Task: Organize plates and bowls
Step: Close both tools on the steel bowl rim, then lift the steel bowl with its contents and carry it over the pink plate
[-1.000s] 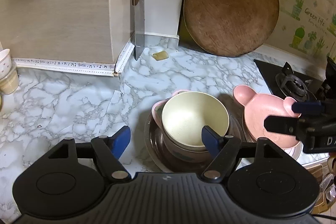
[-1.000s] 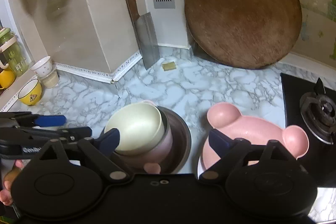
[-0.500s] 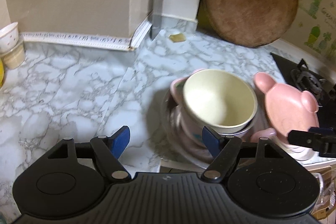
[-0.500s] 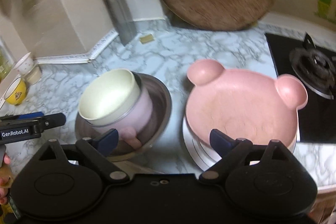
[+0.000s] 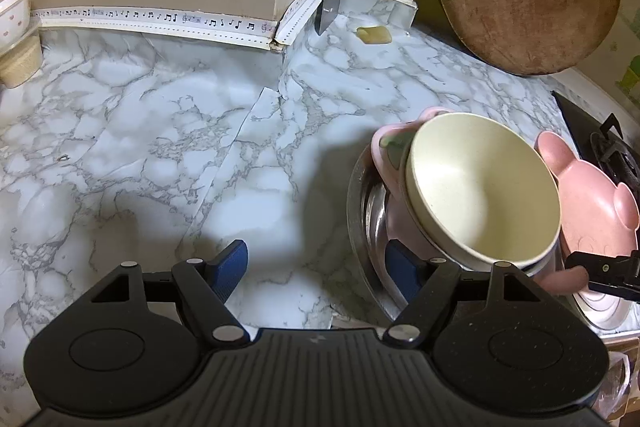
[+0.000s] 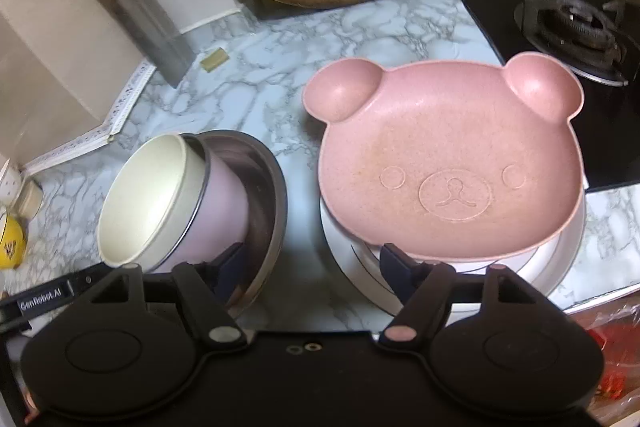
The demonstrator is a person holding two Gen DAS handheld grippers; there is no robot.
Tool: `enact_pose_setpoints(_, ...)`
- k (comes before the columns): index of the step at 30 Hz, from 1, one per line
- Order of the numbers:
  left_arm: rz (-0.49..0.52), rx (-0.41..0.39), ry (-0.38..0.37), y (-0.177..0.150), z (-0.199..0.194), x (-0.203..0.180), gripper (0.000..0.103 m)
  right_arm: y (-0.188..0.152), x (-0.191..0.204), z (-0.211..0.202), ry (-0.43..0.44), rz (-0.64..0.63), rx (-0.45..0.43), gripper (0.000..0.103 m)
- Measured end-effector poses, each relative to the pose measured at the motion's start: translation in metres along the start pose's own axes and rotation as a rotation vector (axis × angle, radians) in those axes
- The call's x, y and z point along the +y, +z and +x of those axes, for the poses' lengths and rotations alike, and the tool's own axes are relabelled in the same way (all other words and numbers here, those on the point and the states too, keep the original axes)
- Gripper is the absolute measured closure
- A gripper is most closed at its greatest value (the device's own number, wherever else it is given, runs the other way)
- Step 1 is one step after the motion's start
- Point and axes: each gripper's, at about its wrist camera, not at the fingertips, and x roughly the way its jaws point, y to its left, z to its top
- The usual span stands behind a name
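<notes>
Both wide-jawed, right gripper is nearing the bear-face pink plate; left gripper, reading "GenRobot.AI", is flanking the cream bowl.

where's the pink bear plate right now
In the right wrist view the pink bear plate sits right of centre on a white plate, just right of the steel bowl, with the gas burner behind it.

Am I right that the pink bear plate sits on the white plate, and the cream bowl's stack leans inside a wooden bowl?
Not wooden. In the right wrist view the cream bowl and its stack lean inside a steel bowl. The pink bear plate does sit on the white plate.
</notes>
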Motion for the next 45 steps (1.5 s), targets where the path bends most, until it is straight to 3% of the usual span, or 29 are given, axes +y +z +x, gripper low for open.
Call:
enact_pose_setpoints(9, -0.030, 0.031, 0.001, 0.005, 0.013, 0.002, 0.028, 0.021, 0.006, 0.019, 0.016, 0.049, 0.047, 0.054)
enact_pose_setpoints(16, -0.056, 0.054, -0.005, 0.001, 0.014, 0.003, 0.029, 0.052, 0.022, 0.023, 0.003, -0.023, 0.034, 0.054)
enact_pose_setpoints(19, -0.067, 0.057, -0.011, -0.001, 0.014, 0.002, 0.029, 0.064, 0.028, 0.030, 0.002, -0.057, 0.042, 0.060)
enact_pose_setpoints(24, -0.102, 0.060, -0.015, -0.004, 0.013, 0.002, 0.038, 0.076, 0.038, 0.047, 0.008, -0.148, 0.089, 0.072)
enact_pose_setpoints(32, -0.137, 0.067, -0.038, -0.009, 0.014, -0.003, 0.060, 0.080, 0.048, 0.067, 0.023, -0.285, 0.170, 0.077)
enact_pose_setpoints(36, -0.139, 0.077, -0.042, -0.010, 0.018, -0.009, 0.065, 0.076, 0.052, 0.073, 0.019, -0.357, 0.196, 0.081)
enact_pose_setpoints(39, -0.151, 0.083, -0.058, -0.012, 0.021, -0.011, 0.071, 0.076, 0.053, 0.076, 0.030, -0.380, 0.208, 0.086)
enact_pose_setpoints(45, -0.148, 0.086, -0.070, -0.011, 0.026, -0.016, 0.084, 0.080, 0.052, 0.078, 0.052, -0.404, 0.227, 0.086)
